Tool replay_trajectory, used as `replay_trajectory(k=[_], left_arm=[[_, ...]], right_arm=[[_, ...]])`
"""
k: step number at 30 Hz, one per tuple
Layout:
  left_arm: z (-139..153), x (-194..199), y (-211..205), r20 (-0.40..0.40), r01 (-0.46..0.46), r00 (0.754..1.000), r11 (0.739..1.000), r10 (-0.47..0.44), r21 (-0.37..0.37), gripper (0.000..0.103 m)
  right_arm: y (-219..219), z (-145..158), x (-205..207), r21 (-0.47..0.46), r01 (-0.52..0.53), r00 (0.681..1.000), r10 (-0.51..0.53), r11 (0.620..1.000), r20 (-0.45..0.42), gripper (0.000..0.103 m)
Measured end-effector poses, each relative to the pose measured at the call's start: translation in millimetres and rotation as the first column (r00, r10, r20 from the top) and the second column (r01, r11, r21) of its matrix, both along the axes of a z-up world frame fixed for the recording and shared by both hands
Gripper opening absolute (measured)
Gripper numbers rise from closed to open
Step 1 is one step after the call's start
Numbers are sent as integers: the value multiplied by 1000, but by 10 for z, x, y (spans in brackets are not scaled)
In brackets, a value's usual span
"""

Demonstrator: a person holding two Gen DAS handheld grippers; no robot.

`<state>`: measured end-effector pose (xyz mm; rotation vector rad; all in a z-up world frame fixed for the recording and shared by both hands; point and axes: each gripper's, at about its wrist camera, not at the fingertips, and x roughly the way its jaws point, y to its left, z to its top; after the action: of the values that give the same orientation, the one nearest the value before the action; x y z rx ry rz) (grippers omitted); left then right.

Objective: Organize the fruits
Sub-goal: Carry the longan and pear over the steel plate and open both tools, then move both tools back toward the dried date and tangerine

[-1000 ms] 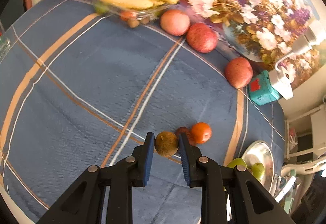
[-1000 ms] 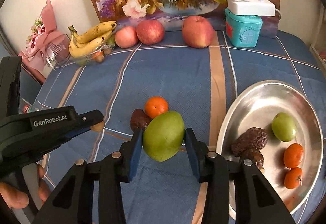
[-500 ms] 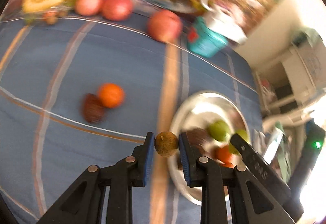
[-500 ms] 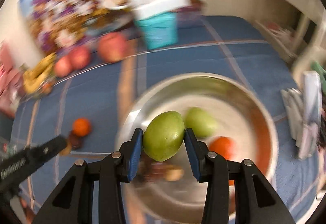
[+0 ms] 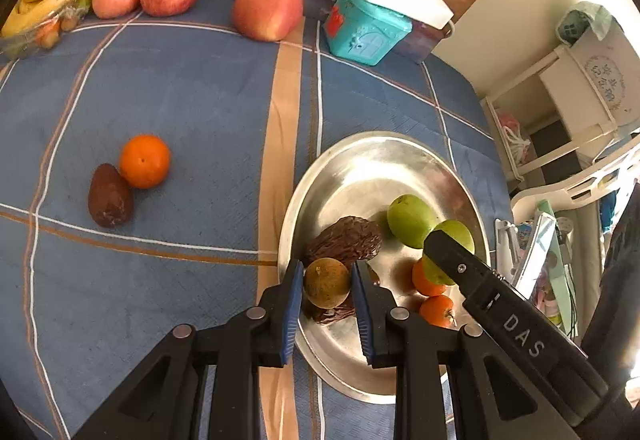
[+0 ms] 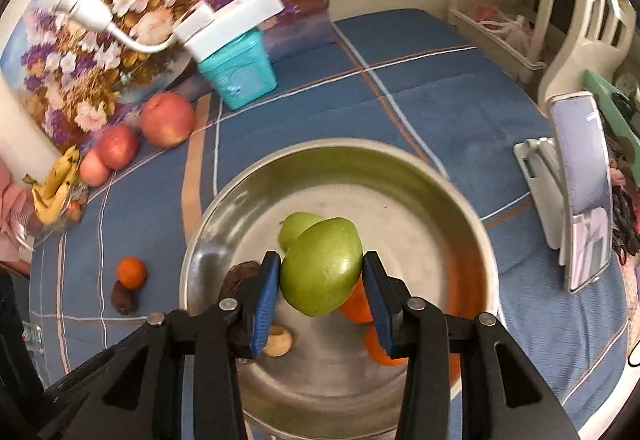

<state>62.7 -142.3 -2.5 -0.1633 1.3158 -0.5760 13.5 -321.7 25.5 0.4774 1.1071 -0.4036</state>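
Note:
My left gripper (image 5: 326, 283) is shut on a small round brown fruit (image 5: 326, 282), held over the near left rim of the steel plate (image 5: 360, 164). My right gripper (image 6: 320, 282) is shut on a green mango-like fruit (image 6: 322, 266) above the middle of the same plate (image 6: 400, 200). In the left wrist view the right gripper (image 5: 448, 254) shows at the plate's right with its green fruit (image 5: 454, 236). On the plate lie another green fruit (image 5: 410, 220), wrinkled dark dates (image 5: 346, 242) and small oranges (image 5: 436, 310). An orange (image 5: 145, 161) and a dark date (image 5: 109, 196) lie on the cloth to the left.
Three apples (image 5: 267, 7) and a bowl of bananas (image 5: 48, 0) line the far edge by a flower painting. A teal box (image 5: 366, 30) with a white power strip stands at the back. A phone on a stand (image 6: 580, 192) and white shelves are off the table's right edge.
Both grippers have swung right from the loose fruit on the cloth to above the steel plate, each still clamped on its fruit. The views have rolled.

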Motion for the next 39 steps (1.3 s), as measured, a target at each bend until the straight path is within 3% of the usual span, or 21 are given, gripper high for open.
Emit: replay_trajectory(k=[31, 33, 35, 36, 38, 39], left_arm=[[-54, 65, 59, -30, -29, 999, 999, 30, 31, 29], [-49, 91, 112, -26, -46, 999, 998, 47, 41, 37], [-53, 127, 199, -17, -75, 997, 995, 76, 67, 59], [-54, 144, 236, -10, -88, 996, 993, 89, 79, 62], [-61, 194, 351, -1, -124, 992, 987, 125, 102, 67], [-67, 217, 407, 1, -142, 990, 984, 143, 111, 69]], right_arm=[[135, -104, 95, 13, -66, 996, 66, 998, -59, 44], [141, -79, 97, 8, -69, 996, 69, 998, -54, 44], [154, -53, 100, 1, -72, 996, 72, 997, -49, 45], [158, -50, 104, -2, -73, 996, 73, 997, -49, 47], [177, -48, 106, -10, -72, 996, 71, 997, -53, 60], [184, -49, 112, -17, -74, 996, 73, 997, -56, 60]])
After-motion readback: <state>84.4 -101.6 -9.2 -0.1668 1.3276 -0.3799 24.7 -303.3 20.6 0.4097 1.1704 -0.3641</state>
